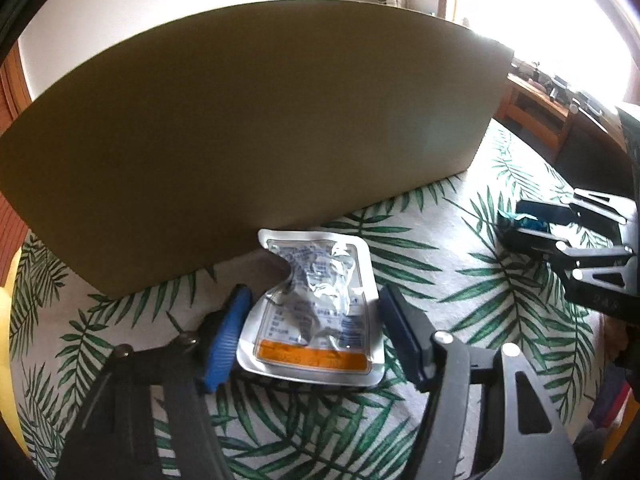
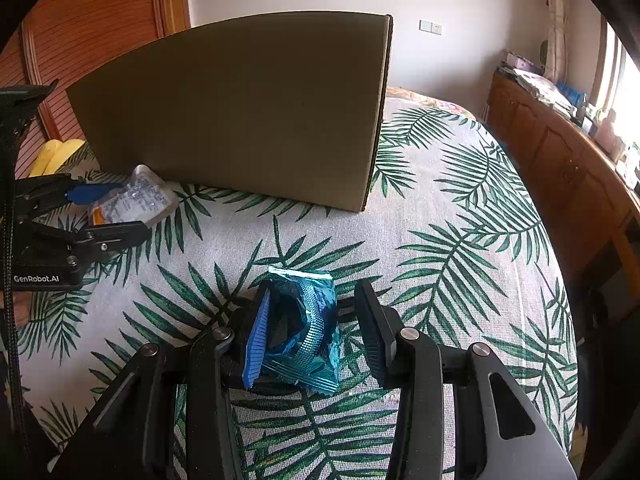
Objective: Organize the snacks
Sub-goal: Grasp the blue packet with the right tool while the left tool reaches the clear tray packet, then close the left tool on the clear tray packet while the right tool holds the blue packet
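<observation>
A white foil pouch [image 1: 316,320] with an orange stripe lies on the leaf-print cloth [image 1: 440,280], close to the front of a cardboard box [image 1: 256,120]. My left gripper [image 1: 314,290] straddles it, with a pad against each side edge and the foil buckled between them. In the right wrist view a crumpled teal packet [image 2: 304,328] stands upright between the fingers of my right gripper [image 2: 314,286], which is shut on it. Its blue pad [image 2: 258,332] presses the packet's left side. That view also shows the left gripper [image 2: 128,210] and the pouch [image 2: 136,200] at the far left.
The tall cardboard box [image 2: 240,112] stands across the back of the cloth-covered surface [image 2: 440,220]. A yellow object [image 2: 56,156] lies behind its left end. A wooden cabinet [image 2: 560,152] runs along the right, and wooden doors [image 2: 100,40] stand at the back left.
</observation>
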Tool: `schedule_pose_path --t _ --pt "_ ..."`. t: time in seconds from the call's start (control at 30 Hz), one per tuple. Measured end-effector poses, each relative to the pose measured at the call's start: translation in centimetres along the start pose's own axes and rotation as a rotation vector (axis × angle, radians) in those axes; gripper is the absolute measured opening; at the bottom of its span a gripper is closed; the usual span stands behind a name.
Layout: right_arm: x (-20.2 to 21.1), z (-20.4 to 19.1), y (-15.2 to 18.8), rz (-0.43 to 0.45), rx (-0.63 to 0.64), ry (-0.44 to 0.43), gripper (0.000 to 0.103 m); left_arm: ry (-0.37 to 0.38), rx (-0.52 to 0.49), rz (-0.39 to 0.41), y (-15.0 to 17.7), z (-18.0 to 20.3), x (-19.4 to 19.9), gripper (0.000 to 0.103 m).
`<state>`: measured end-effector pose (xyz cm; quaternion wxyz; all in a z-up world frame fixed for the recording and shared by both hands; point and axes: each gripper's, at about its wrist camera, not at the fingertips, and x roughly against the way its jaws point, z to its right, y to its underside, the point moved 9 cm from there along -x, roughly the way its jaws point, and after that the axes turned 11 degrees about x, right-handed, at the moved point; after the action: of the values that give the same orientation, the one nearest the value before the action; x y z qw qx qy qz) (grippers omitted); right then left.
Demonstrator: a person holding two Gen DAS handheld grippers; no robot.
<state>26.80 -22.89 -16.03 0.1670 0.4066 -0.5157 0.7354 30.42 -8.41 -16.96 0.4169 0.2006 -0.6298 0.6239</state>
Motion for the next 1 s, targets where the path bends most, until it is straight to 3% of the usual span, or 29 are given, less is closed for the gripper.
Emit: schedule_pose_path --t 0.37,0.8,1.0 --pt "0.0 0.0 0.1 0.002 -0.001 0.003 0.041 0.027 0.043 0.012 2.6 -0.2 3.1 0.056" --pt "0.0 0.0 0.1 0.001 -0.002 0.003 0.041 0.064 0.126 0.049 5.6 -1.2 6.3 0.054" --pt "0.0 0.0 0.0 -0.005 -0.002 -0.009 0.041 0.065 0.149 0.055 5.2 -1.2 5.9 0.055"
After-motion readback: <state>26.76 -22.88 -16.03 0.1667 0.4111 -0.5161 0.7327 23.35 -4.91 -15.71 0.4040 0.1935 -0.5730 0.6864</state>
